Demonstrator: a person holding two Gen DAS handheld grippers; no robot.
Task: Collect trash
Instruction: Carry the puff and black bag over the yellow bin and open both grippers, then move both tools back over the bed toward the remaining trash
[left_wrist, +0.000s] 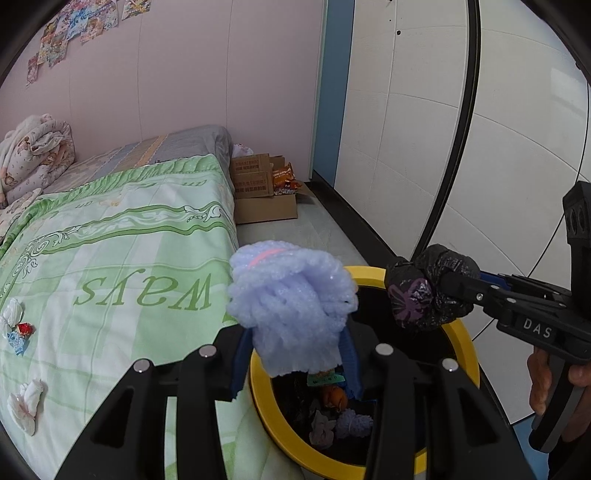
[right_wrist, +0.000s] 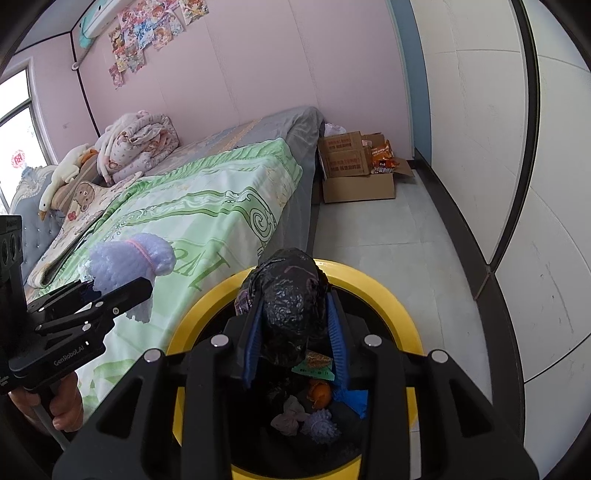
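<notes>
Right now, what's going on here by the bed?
A person is collecting trash with a hand-held gripper in each hand. The left hand-held gripper holds a wad of lavender foam wrap, the right hand-held gripper a crumpled black plastic bag, both at the yellow-rimmed bin, which already holds scraps. More crumpled bits lie on the green bedspread.

- A crumpled wad of pale lilac foam wrap with a pink band (left_wrist: 291, 310) is pinched between the left gripper's blue pads, above the bin's near rim.
- A crinkled black plastic bag bundle with a purple butterfly print (right_wrist: 291, 310) sits clamped in the right gripper, over the bin's mouth.
- A round yellow-rimmed trash bin with a black inside (right_wrist: 380, 291) stands on the floor beside the bed; it holds a small lilac foam ball (right_wrist: 320, 426), a grey crumpled tissue (right_wrist: 290, 415), an orange scrap and a green label.
- Crumpled white tissues (left_wrist: 26, 404) and a red and blue wrapper (left_wrist: 21, 332) lie on the green bedspread.
</notes>
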